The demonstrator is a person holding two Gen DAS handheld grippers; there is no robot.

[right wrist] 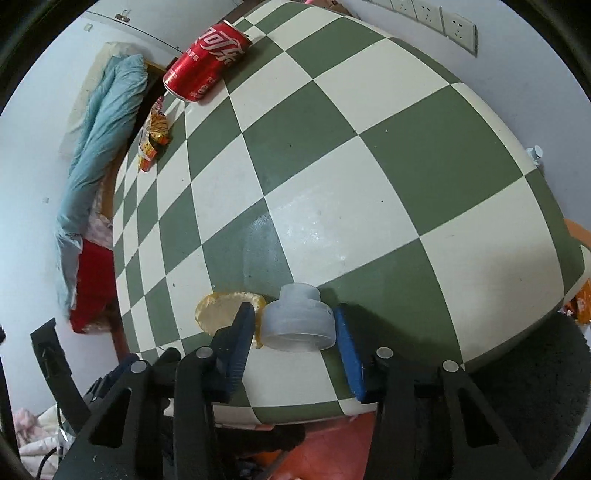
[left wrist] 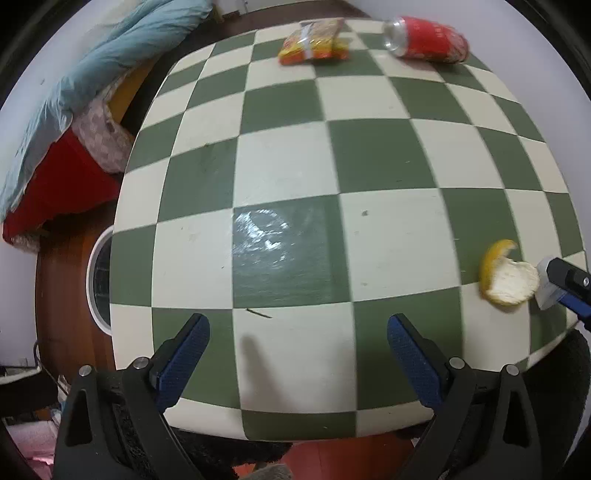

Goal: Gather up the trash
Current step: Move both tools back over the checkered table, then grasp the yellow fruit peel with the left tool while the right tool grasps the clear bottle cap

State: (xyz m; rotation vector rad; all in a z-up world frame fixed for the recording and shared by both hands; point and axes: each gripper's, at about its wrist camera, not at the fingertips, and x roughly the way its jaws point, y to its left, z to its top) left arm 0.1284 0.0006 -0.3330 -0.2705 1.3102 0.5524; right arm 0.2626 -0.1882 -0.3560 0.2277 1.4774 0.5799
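Note:
A green and cream checkered table (left wrist: 288, 162) holds the trash. A red cola can (left wrist: 428, 38) lies on its side at the far edge, with a red and yellow snack wrapper (left wrist: 314, 44) beside it. An orange peel (left wrist: 508, 275) lies at the near right. My right gripper (right wrist: 295, 325) is shut on a translucent white plastic cap (right wrist: 297, 321), which rests on the table next to the peel (right wrist: 221, 310). The can (right wrist: 207, 61) and wrapper (right wrist: 153, 142) show far left in the right wrist view. My left gripper (left wrist: 299, 332) is open and empty above the table's near edge.
A white round bin rim (left wrist: 98, 277) stands on the floor left of the table. A blue cloth (left wrist: 92, 74) and red fabric (left wrist: 62, 184) lie left. Wall sockets (right wrist: 436, 18) are behind the table. A dark rug (right wrist: 535, 369) lies at the right.

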